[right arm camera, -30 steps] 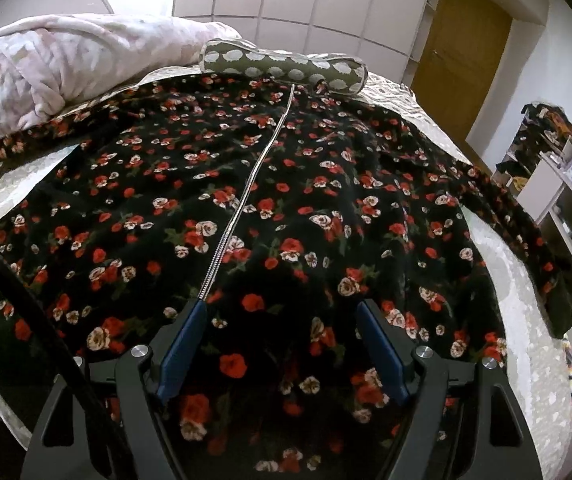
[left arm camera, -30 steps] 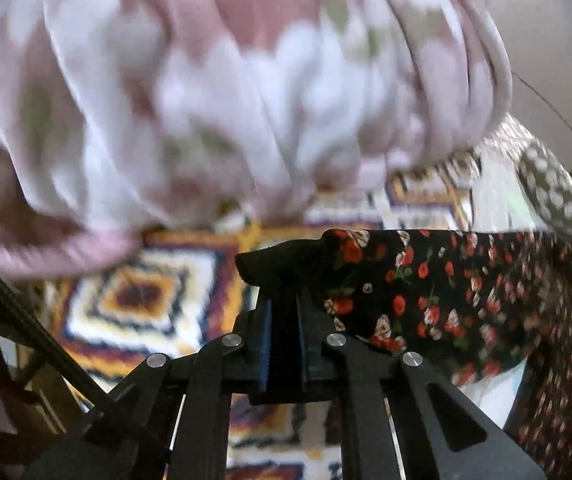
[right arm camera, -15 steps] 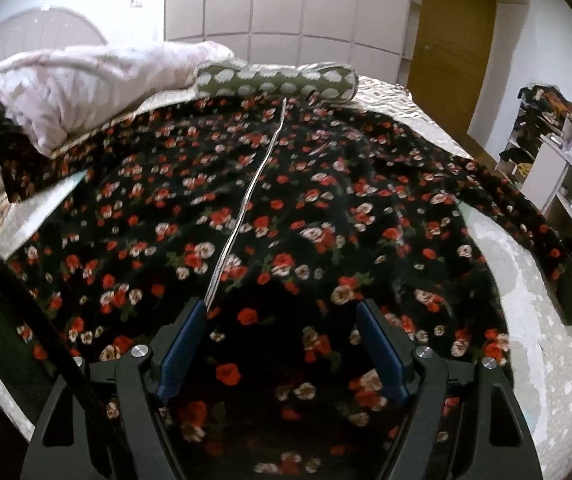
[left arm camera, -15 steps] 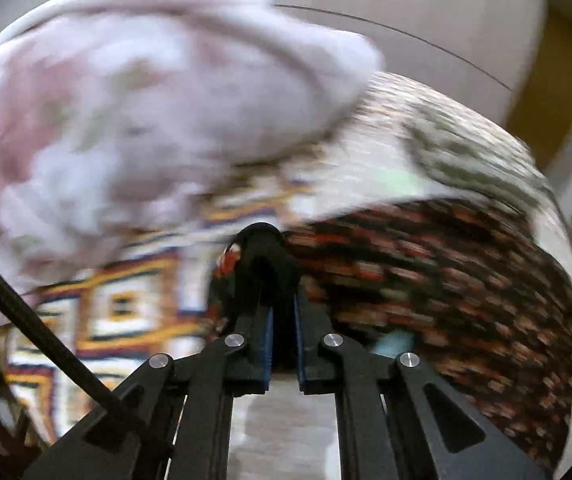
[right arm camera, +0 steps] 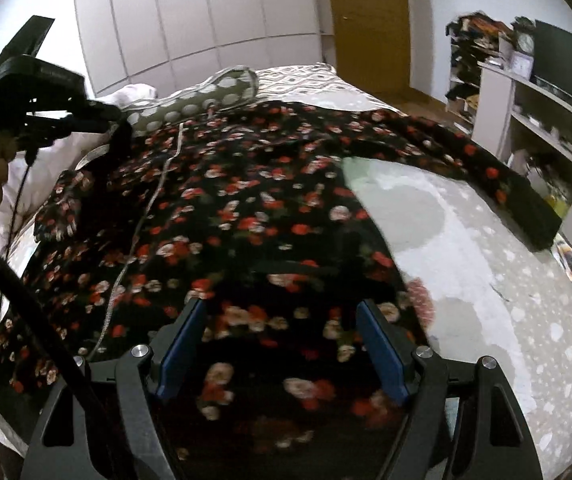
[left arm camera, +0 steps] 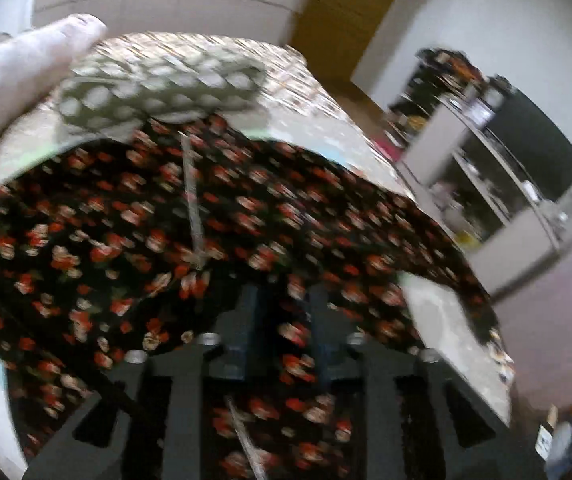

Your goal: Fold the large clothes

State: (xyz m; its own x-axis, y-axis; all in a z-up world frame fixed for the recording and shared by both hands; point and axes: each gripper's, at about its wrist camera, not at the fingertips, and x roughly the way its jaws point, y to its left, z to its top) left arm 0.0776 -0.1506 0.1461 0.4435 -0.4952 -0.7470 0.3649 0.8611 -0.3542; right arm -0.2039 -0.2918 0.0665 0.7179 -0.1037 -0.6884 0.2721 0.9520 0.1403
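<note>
The floral dress (right arm camera: 246, 216) lies spread flat on the bed (right arm camera: 465, 264), zip up its middle. In the right wrist view its sleeve at 9 o'clock already lies turned in over the body, while the other sleeve (right arm camera: 497, 176) stretches out toward 2 o'clock, unfolded. So the fold looks barely begun: one sleeve in, the other sleeve and the lengthwise folds still to do.

The left gripper (left arm camera: 282, 312) has its jaws opening, a narrow gap between them with only dress pattern seen through it and nothing pinched; the dress fills the view from 9 to 3 o'clock beneath it. The right gripper (right arm camera: 282, 348) stands spread wide and empty above the hem end, the cloth running away toward 12 o'clock, to the dotted pillow (right arm camera: 206, 100).
</note>
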